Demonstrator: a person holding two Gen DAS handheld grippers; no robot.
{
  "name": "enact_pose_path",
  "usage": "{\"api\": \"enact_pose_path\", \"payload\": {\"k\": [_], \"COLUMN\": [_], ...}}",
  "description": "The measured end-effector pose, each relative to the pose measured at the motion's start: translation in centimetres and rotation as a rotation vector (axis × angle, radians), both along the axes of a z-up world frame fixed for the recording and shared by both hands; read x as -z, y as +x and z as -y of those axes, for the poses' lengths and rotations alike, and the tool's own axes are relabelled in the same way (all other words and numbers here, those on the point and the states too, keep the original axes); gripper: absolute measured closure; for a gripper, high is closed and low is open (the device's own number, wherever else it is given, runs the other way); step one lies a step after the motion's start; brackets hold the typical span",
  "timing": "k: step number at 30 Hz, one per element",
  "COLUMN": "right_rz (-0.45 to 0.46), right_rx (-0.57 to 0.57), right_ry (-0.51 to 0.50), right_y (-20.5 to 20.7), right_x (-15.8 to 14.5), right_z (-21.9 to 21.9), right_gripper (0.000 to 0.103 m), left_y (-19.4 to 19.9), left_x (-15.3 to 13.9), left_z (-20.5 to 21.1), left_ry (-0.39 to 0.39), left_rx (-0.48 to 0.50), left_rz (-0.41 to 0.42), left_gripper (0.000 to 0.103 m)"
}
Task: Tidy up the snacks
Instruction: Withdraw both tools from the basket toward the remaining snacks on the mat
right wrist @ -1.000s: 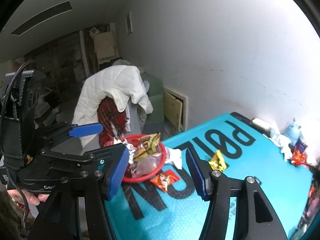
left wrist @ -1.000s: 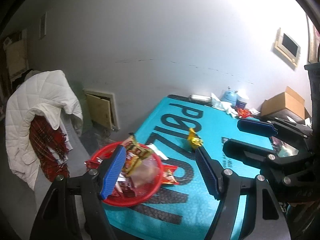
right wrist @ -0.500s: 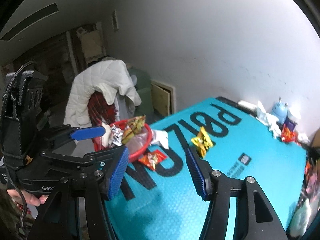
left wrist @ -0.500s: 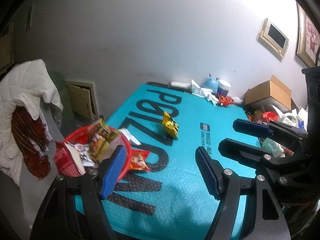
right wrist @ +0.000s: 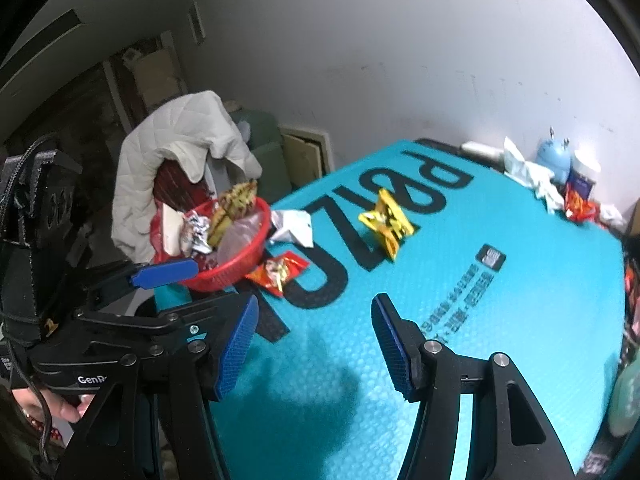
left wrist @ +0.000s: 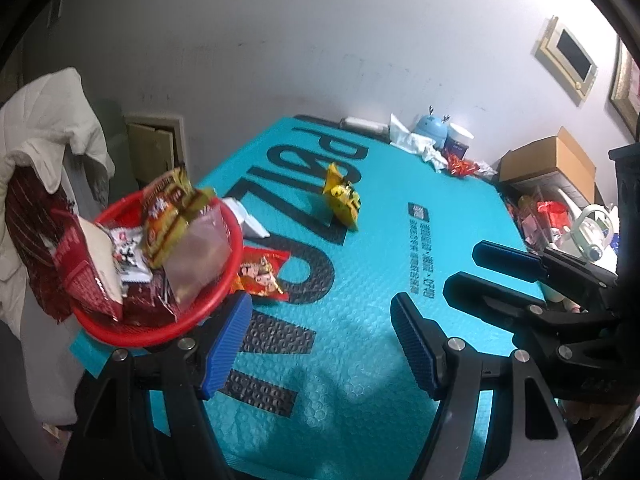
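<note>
A red basket [left wrist: 224,300] [right wrist: 240,268] heaped with several snack packets stands at the near left corner of the teal mat [left wrist: 380,260] [right wrist: 480,300]. A red snack packet [left wrist: 260,274] [right wrist: 278,274] lies on the mat beside the basket, and a white packet [left wrist: 248,220] [right wrist: 292,226] lies just behind it. A yellow packet [left wrist: 342,200] [right wrist: 386,222] sits mid-mat. My left gripper [left wrist: 320,332] hovers open above the mat near the basket, nothing between its blue pads. My right gripper [right wrist: 314,336] [left wrist: 460,276] is open and empty too, side by side with the left.
At the mat's far end sit crumpled tissues [left wrist: 416,140], a blue figurine [left wrist: 432,128], a white jar [left wrist: 458,140] and red wrappers [left wrist: 462,168]. A cardboard box [left wrist: 548,164] and clutter stand at the right. A white quilted jacket [right wrist: 180,148] hangs over a chair at the left.
Both grippers have sunk toward the mat and tipped downward; the basket and packets now look closer and lower in both views. Neither pair of jaws has changed its width.
</note>
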State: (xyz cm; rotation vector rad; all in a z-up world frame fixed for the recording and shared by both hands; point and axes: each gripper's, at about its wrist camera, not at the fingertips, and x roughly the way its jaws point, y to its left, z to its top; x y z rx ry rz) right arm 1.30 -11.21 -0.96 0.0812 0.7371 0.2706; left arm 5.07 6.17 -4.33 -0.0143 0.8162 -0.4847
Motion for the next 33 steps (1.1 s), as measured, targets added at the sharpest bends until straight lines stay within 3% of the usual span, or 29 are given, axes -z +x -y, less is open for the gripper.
{"api": "enact_pose_path", "payload": {"k": [13, 19, 25, 33], "right_rz": [-0.091, -0.12, -0.132, -0.151], "right_rx": [0.041, 0.054, 0.065, 0.083], "right_ry": [0.005, -0.001, 0.003, -0.003], "right_y": [2.8, 4.2, 5.1, 6.0], "right_x": [3.3, 4.4, 5.0, 5.8], "right_z": [1.5, 2.1, 2.8, 3.8], "right_gripper": [0.044, 0.044, 0.044, 0.044], "left_y": [4.0, 5.5, 7.6, 8.9], "left_x": [5.0, 6.0, 7.5, 8.2], "left_z": [1.2, 2.1, 2.8, 3.6], "left_ry": [-0.006, 0.016, 0.005, -0.008], "left_rx": [-0.05, -0.087, -0.102, -0.141], "left_rz": [-0.117, -0.107, -0.161, -0.138], "left_gripper": [0.032, 0.032, 0.032, 0.032]}}
